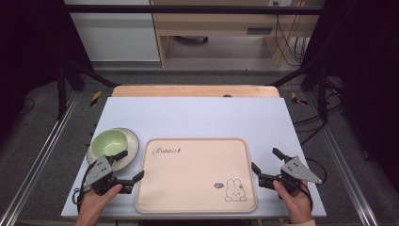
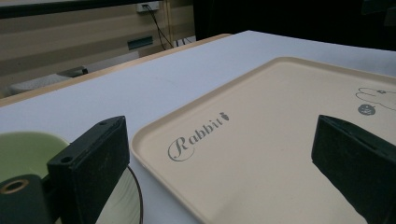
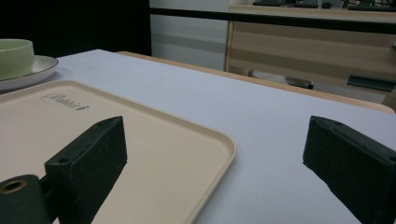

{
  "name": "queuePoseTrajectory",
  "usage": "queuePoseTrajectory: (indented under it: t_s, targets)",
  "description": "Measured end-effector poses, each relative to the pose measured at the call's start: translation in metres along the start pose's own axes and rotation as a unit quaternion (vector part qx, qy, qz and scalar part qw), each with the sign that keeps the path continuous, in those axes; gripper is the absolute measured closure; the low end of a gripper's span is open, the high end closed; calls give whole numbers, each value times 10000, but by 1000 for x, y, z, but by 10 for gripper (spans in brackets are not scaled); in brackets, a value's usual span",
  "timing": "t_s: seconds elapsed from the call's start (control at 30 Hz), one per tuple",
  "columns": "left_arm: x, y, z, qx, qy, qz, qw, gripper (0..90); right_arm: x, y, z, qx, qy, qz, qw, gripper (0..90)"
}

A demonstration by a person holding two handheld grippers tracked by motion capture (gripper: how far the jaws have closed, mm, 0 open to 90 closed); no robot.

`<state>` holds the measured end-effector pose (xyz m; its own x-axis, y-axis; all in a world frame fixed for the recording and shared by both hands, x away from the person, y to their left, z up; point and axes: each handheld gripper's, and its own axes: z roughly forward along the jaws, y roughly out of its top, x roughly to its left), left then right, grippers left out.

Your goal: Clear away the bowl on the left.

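A cream tray (image 1: 197, 188) with a "Rabbit" script and a rabbit drawing lies at the table's front middle. A green bowl (image 1: 109, 142) sits on a pale plate (image 1: 133, 141) just left of the tray. My left gripper (image 1: 130, 165) stands open at the tray's left edge, below the bowl, jaws wide with nothing between them. In the left gripper view the tray (image 2: 280, 140) spreads between the jaws and the bowl (image 2: 28, 149) sits at the left. My right gripper (image 1: 266, 161) stands open at the tray's right edge. In the right gripper view the tray (image 3: 154, 154) corner lies between the jaws.
A white mat (image 1: 197, 117) covers the wooden table (image 1: 195, 91). Black frame rails run along both sides. Cabinets and cables stand beyond the far edge. The bowl and plate (image 3: 18, 70) show far left in the right gripper view.
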<state>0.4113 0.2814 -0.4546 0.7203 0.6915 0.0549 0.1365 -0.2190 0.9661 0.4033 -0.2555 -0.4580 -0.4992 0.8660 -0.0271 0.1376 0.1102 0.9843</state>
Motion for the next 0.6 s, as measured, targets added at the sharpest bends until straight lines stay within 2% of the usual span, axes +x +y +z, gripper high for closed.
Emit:
queuePoseTrajectory:
  t_s: [0.3, 0.43, 0.57, 0.6]
  targets:
    - [-2, 4, -2, -5, -33, -50, 10000, 44, 3, 0, 2, 75, 5, -162, 9998, 47]
    - [-5, 9, -5, -81, -79, -54, 9999, 51, 4, 0, 2, 89, 12, -170, 9998, 46]
    - [-6, 14, -9, -150, 30, -104, 9998, 53, 5, 0, 2, 95, 11, -200, 9998, 46]
    - [-6, 18, -12, -228, 115, -158, 9995, 52, 5, 0, 1, 97, 11, -223, 9997, 47]
